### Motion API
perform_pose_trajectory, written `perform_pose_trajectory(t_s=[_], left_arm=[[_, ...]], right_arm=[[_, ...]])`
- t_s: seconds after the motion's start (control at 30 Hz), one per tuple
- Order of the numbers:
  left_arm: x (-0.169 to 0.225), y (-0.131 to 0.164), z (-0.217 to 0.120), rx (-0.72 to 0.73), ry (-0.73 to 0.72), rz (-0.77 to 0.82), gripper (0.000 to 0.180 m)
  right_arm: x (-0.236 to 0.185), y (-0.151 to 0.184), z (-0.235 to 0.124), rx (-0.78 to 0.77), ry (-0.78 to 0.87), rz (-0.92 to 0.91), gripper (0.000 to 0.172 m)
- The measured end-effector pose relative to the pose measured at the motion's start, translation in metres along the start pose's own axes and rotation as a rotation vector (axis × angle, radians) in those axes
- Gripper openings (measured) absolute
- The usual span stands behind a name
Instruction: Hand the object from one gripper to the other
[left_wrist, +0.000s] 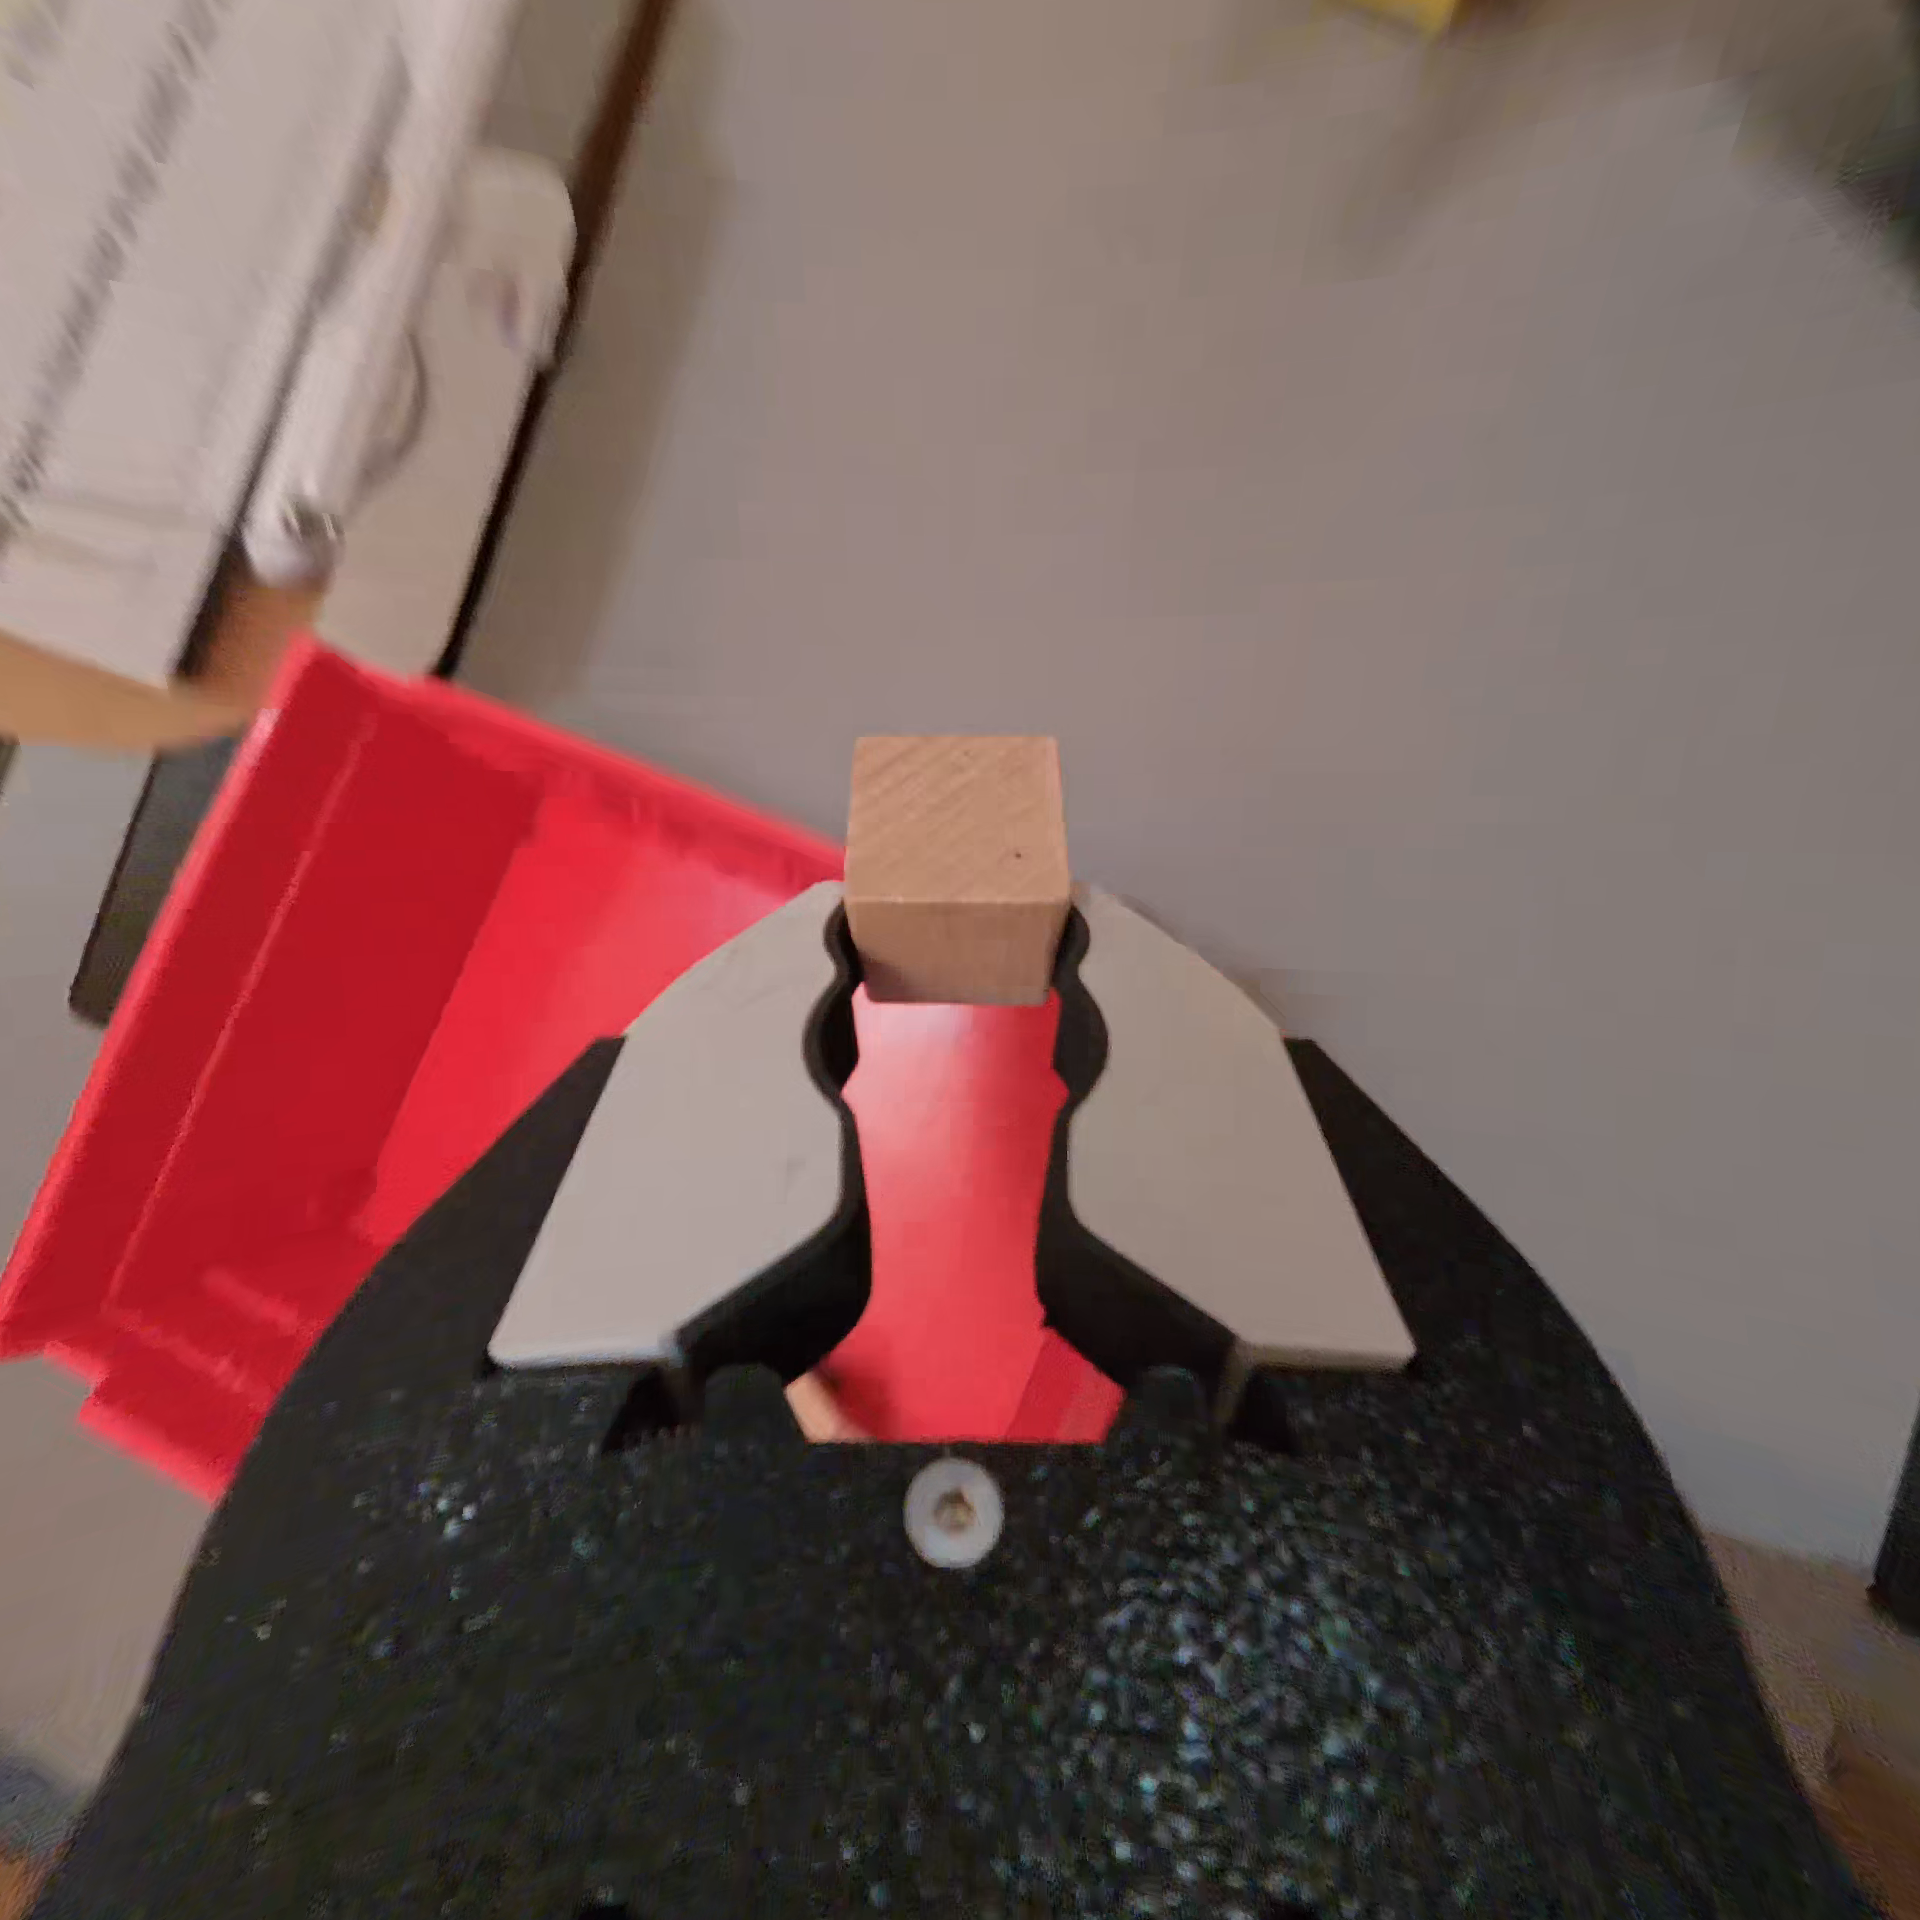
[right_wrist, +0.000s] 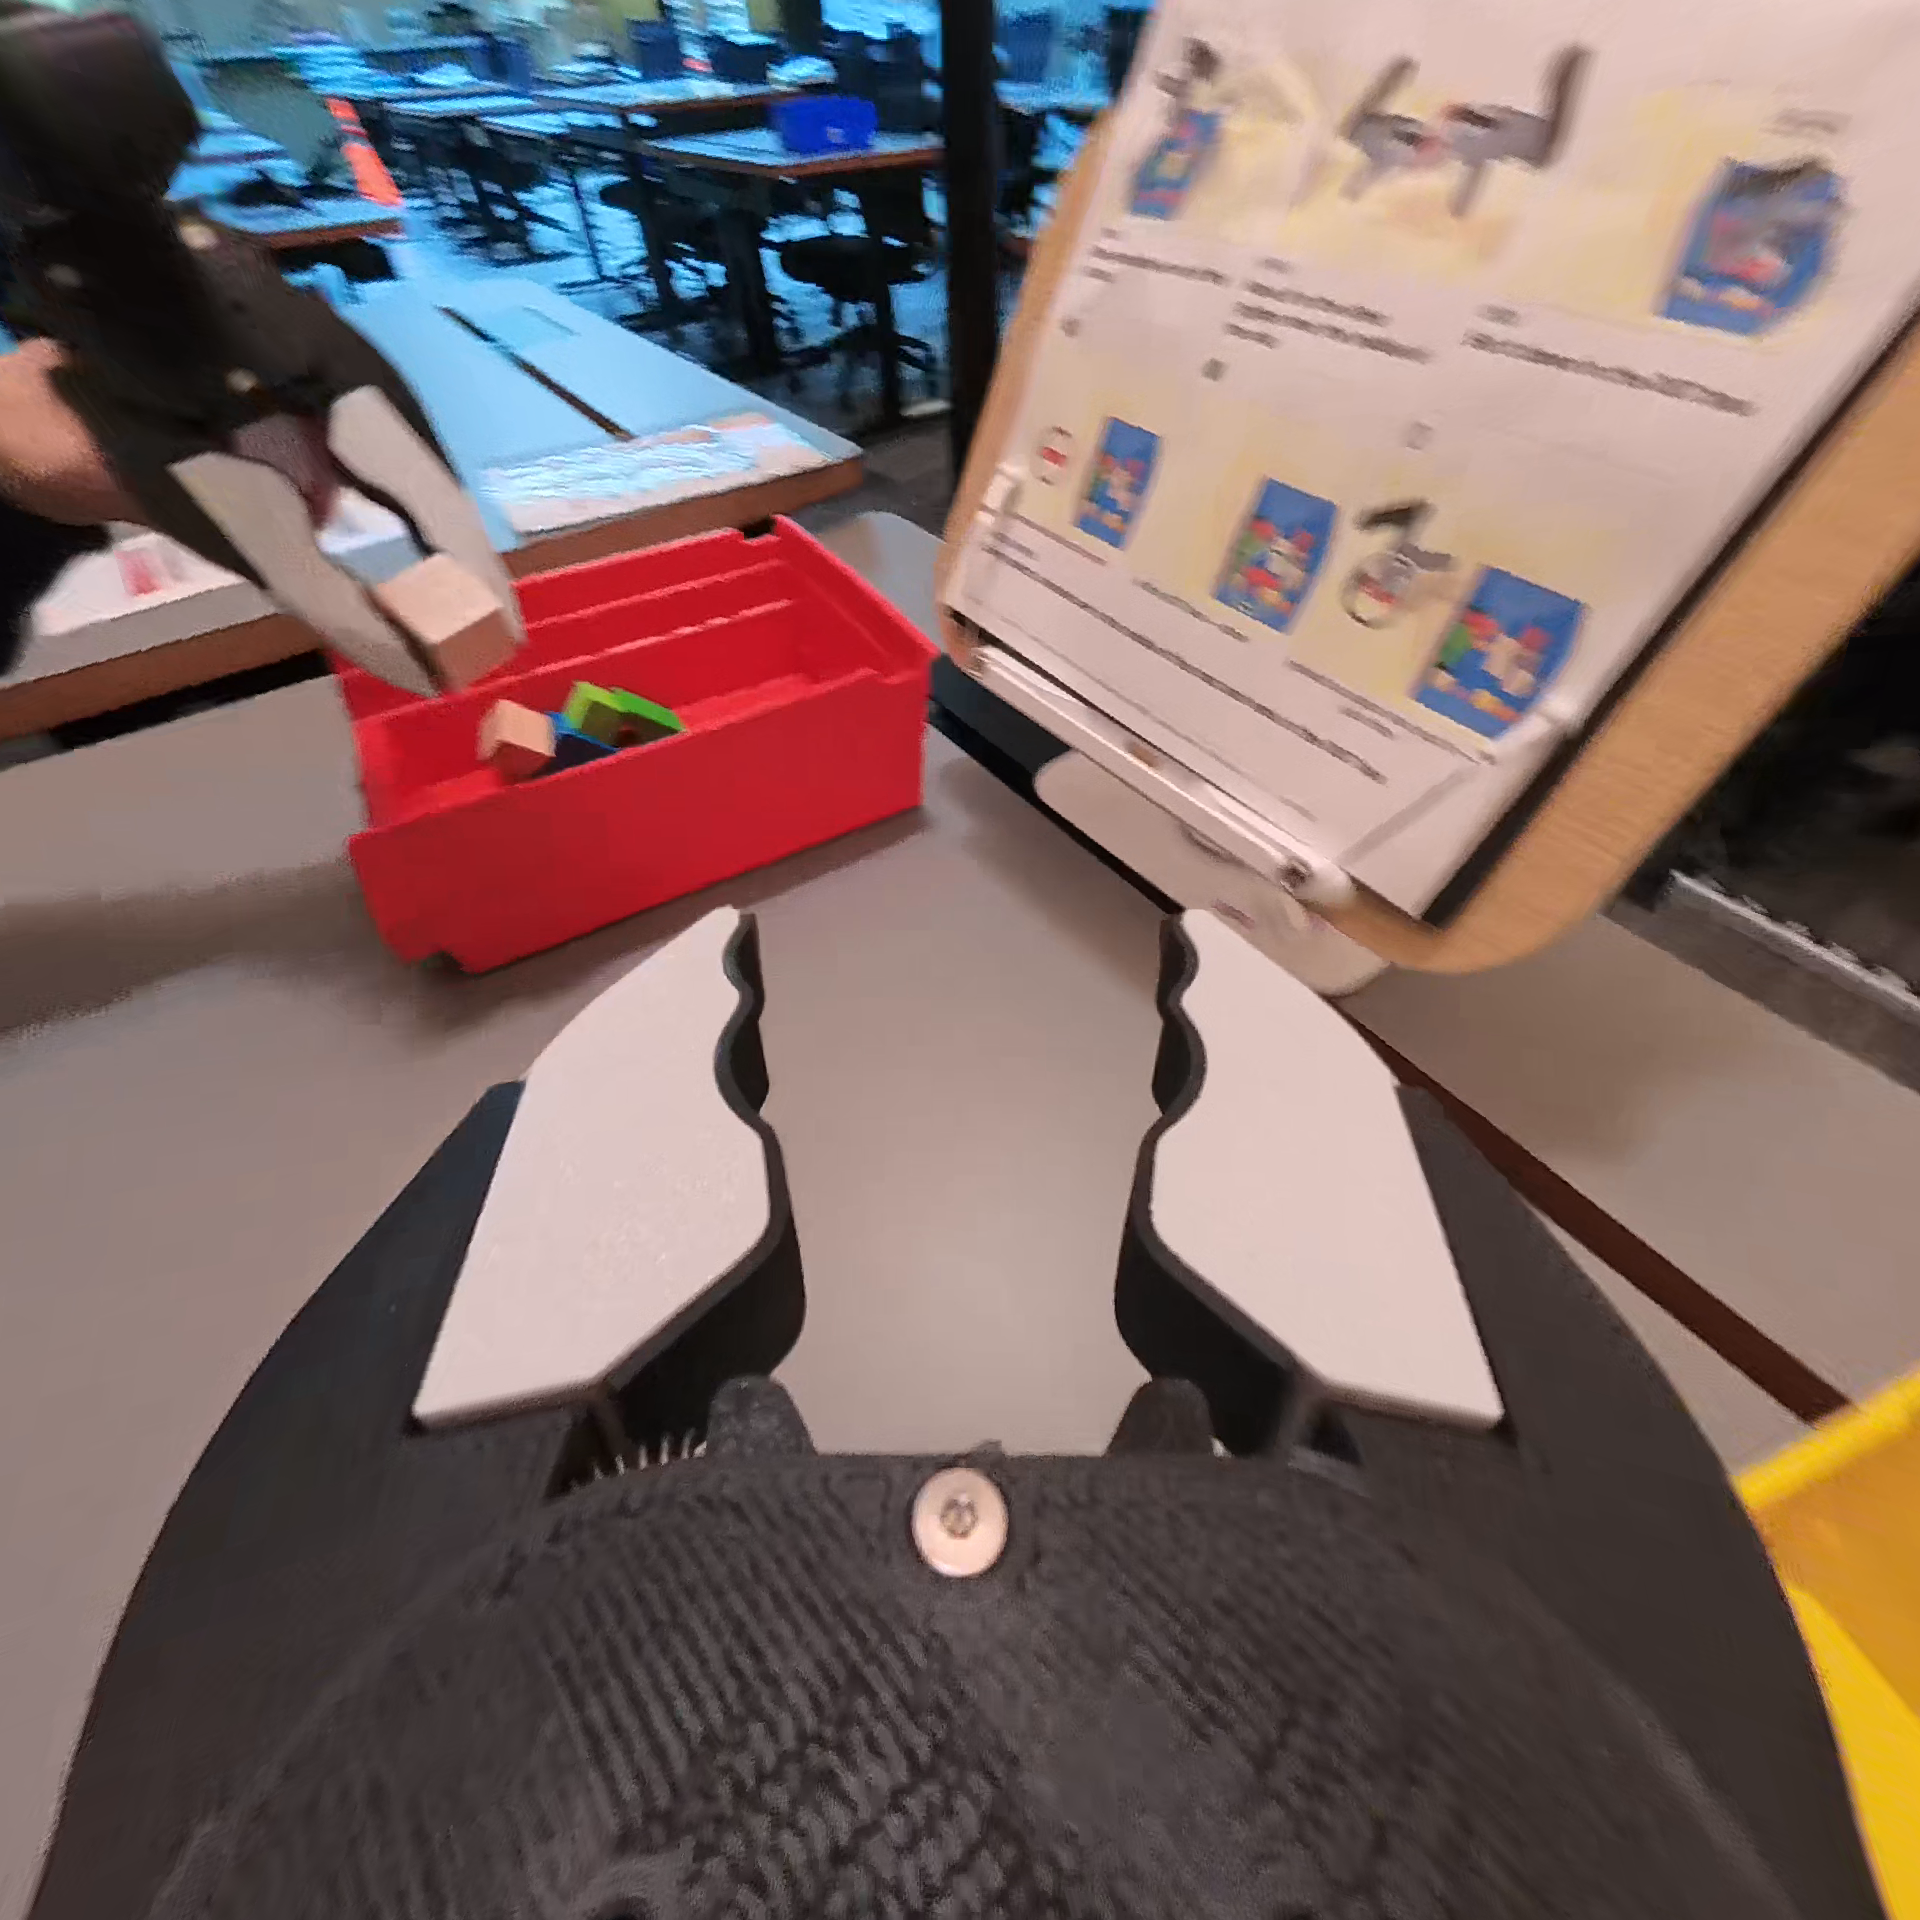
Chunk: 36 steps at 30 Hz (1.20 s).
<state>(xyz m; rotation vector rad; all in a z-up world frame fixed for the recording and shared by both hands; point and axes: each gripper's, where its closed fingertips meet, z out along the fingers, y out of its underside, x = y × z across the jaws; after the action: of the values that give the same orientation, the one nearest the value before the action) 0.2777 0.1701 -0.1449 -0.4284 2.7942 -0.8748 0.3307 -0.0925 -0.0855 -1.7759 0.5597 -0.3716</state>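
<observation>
- Above the red bin (right_wrist: 644, 821) at the desk's (right_wrist: 935, 1143) far edge, your left tongs (left_wrist: 957, 940) pinch the wooden cube (left_wrist: 956, 862).
- Your right tongs (right_wrist: 958, 971) are spread, bare, well apart.
- Handover pending: bring them together, close right.

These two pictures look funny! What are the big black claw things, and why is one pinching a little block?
The claws are grippers, tools a person squeezes by hand, one in each hand. Each has a small camera looking along its two fingers, so each picture is one gripper's own view. In the left gripper's view, the left gripper pinches a plain wooden cube between its fingertips. The right gripper's view shows the right gripper open and empty above a grey table. Farther off you see the left one holding its cube above a red bin with more coloured blocks inside. A board with picture sheets stands nearby.
</observation>
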Motion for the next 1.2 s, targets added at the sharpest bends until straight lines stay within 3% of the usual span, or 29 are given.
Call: perform_pose_trajectory(t_s=[0.03,0.23,0.33,0.4,0.5,0.6,0.83,1.0,1.1,1.2], left_arm=[[0.006,-0.019,-0.001,0.072,0.005,-0.022,0.034],[0.048,-0.107,0.01,0.378,0.111,-0.068,0.034],[0.072,-0.138,0.017,0.491,0.186,-0.013,0.034],[0.076,-0.15,0.022,0.525,0.158,0.037,0.034],[0.084,-0.158,0.031,0.554,0.154,0.11,0.034],[0.083,-0.157,0.037,0.497,0.157,0.095,0.034],[0.092,-0.159,0.031,0.522,0.169,0.122,0.034],[0.088,-0.164,0.03,0.572,0.155,0.103,0.034],[0.072,-0.168,0.027,0.627,0.066,0.039,0.034],[0.059,-0.161,0.027,0.612,0.027,-0.023,0.031]], right_arm=[[-0.012,-0.006,0.004,0.018,-0.046,-0.024,0.074],[-0.1,-0.039,0.016,0.146,-0.382,-0.186,0.072],[-0.122,-0.042,0.018,0.164,-0.453,-0.251,0.067],[-0.128,-0.04,0.018,0.161,-0.492,-0.262,0.063],[-0.132,-0.04,0.019,0.174,-0.523,-0.248,0.059],[-0.133,-0.036,0.022,0.157,-0.54,-0.252,0.051],[-0.144,-0.03,0.028,0.126,-0.566,-0.316,0.033],[-0.141,-0.032,0.028,0.117,-0.55,-0.287,0.032],[-0.124,-0.038,0.029,0.129,-0.455,-0.242,0.032],[-0.071,-0.034,0.02,0.086,-0.222,-0.156,0.032]])
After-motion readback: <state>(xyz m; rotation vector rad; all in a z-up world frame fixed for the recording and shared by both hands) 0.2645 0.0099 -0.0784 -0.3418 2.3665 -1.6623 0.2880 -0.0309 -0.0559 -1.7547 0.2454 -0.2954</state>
